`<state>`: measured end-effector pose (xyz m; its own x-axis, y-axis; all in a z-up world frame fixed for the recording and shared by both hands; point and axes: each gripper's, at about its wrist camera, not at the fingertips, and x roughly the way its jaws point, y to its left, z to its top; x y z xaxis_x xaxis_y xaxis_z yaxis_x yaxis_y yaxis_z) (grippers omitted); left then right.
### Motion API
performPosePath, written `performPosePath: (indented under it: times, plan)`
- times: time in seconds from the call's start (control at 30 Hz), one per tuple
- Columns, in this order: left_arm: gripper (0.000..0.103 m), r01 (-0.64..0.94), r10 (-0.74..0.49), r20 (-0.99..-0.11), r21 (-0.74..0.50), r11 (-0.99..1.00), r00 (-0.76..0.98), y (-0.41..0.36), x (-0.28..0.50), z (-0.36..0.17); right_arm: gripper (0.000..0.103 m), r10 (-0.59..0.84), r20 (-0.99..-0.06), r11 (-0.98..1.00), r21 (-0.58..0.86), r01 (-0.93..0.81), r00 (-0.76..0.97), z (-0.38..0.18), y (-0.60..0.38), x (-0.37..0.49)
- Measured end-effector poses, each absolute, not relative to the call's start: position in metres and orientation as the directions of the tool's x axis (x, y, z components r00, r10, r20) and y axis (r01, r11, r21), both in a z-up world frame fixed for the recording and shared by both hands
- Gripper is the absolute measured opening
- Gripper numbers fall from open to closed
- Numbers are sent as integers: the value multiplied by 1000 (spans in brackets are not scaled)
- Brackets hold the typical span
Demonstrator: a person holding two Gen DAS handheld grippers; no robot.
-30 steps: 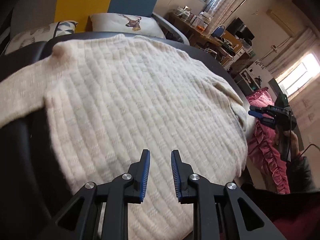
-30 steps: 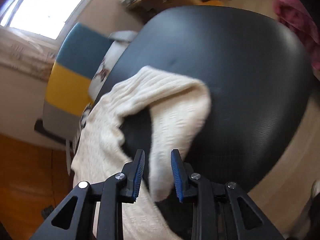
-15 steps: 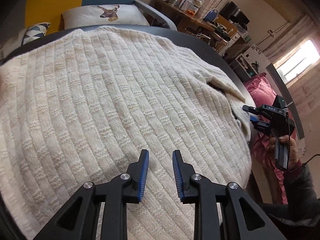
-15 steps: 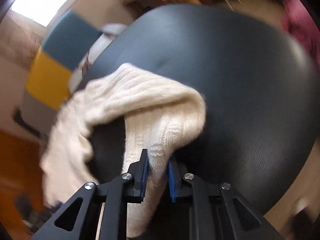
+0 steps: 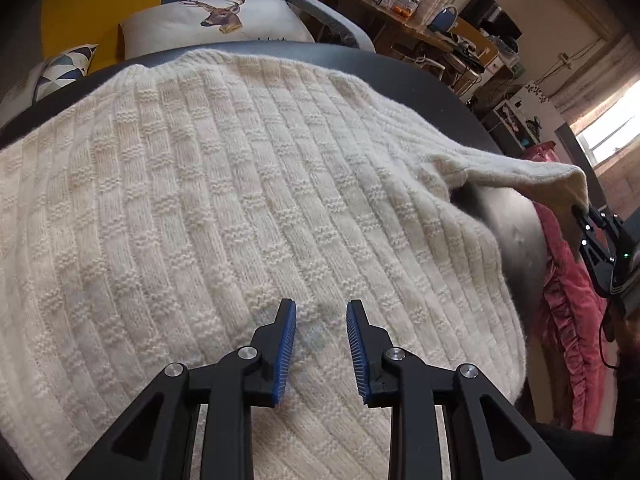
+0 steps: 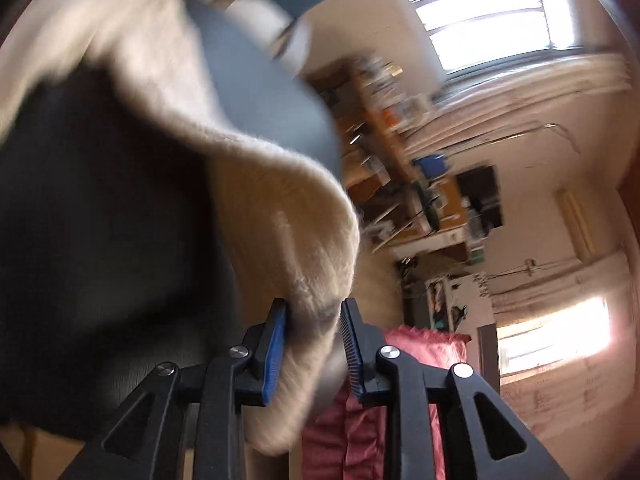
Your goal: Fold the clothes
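Observation:
A cream knitted sweater (image 5: 240, 184) lies spread over a dark round table (image 5: 452, 96). My left gripper (image 5: 320, 316) hovers just above the sweater's near part, pointing steeply down; it is open, with nothing pinched between the blue pads. At the table's right edge the sweater's sleeve (image 5: 520, 172) is lifted and stretched out to my right gripper (image 5: 584, 210). In the blurred right wrist view the sleeve cuff (image 6: 288, 216) sits between the pads of the right gripper (image 6: 314, 312). Its jaws are opening, with the cuff still caught between them.
Behind the table stands a yellow and blue seat back (image 5: 100, 4) with a deer-print pillow (image 5: 216, 20). A cluttered desk (image 5: 420, 28) runs along the far wall. Pink ruffled fabric (image 5: 568, 312) hangs beyond the table's right edge. A bright window (image 6: 500, 12) is overhead.
The right gripper closed on the sleeve cuff, then rolled and lifted it off the table. The left gripper slid across the sweater's body and sank closer to it.

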<state>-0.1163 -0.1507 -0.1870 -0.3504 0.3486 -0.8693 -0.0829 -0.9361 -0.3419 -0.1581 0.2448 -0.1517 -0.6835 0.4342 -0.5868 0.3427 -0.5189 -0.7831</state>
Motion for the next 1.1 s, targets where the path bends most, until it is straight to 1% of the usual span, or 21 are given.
performPosePath:
  times: [0.1, 0.13, 0.17, 0.2, 0.23, 0.27, 0.3, 0.33, 0.4, 0.43, 0.47, 0.53, 0.57, 0.63, 0.7, 0.83, 0.87, 0.93, 0.97, 1.07, 1.1]
  plan:
    - [27, -104, 348, -873, -332, -937, -341, -147, -118, -187, 28, 372, -701, -669, -657, 348, -609, -146, 269, -140]
    - [28, -109, 353, -872, -337, -935, -338, -147, -121, -185, 28, 325, -756, -756, -569, 323, -569, -139, 281, -137]
    - [28, -113, 355, -872, -337, -935, -337, -147, -124, -183, 28, 235, -823, -863, -422, 279, -517, -128, 297, -138]
    - [28, -116, 351, -873, -331, -936, -338, -146, -128, -181, 28, 116, -872, -952, -234, 198, -475, -120, 318, -139]
    - [28, -120, 347, -874, -326, -938, -340, -145, -133, -180, 28, -20, -894, -994, -31, 105, -448, -113, 340, -140]
    - [28, -124, 343, -875, -320, -939, -341, -145, -137, -178, 29, -189, -875, -979, 206, 11, -445, -115, 364, -137]
    - [28, -125, 338, -877, -314, -941, -343, -143, -143, -177, 29, -349, -817, -899, 430, -82, -458, -116, 387, -135]
    - [28, -123, 331, -879, -308, -944, -344, -141, -149, -177, 29, -481, -729, -770, 617, -162, -487, -119, 409, -132]
    - [28, -128, 325, -880, -299, -946, -346, -135, -161, -176, 33, -607, -568, -547, 806, -227, -555, -129, 428, -126]
    - [28, -134, 324, -880, -295, -946, -347, -132, -167, -176, 35, -638, -510, -452, 855, -254, -577, -135, 432, -127]
    - [28, -142, 325, -880, -293, -946, -347, -128, -172, -176, 41, -661, -454, -360, 891, -278, -598, -141, 436, -128]
    - [28, -162, 328, -880, -289, -944, -342, -120, -178, -176, 48, -678, -411, -260, 909, -324, -609, -151, 437, -139]
    - [28, -171, 328, -881, -285, -943, -340, -116, -180, -177, 54, -684, -393, -214, 913, -346, -614, -155, 438, -145]
    - [28, -194, 328, -884, -276, -941, -334, -111, -180, -179, 56, -685, -402, -183, 902, -390, -608, -161, 436, -159]
    - [28, -208, 327, -886, -269, -940, -329, -108, -177, -182, 63, -685, -420, -175, 888, -425, -595, -165, 434, -170]
    - [28, -216, 345, -884, -287, -933, -317, -111, -171, -190, 64, -670, -469, -179, 854, -488, -576, -173, 436, -182]
    - [28, -212, 355, -879, -299, -930, -318, -113, -170, -190, 64, -656, -485, -177, 843, -507, -578, -176, 440, -180]
    - [28, -208, 370, -873, -317, -926, -319, -117, -169, -191, 64, -620, -562, -251, 804, -539, -548, -184, 441, -181]
    - [28, -206, 376, -870, -323, -924, -319, -118, -168, -191, 60, -598, -601, -297, 780, -550, -529, -187, 438, -182]
    - [28, -208, 384, -865, -331, -920, -322, -121, -166, -191, 18, -512, -715, -505, 698, -507, -476, -179, 424, -185]
    - [28, -210, 385, -864, -331, -920, -324, -122, -165, -191, 15, -486, -737, -555, 676, -485, -470, -176, 420, -185]
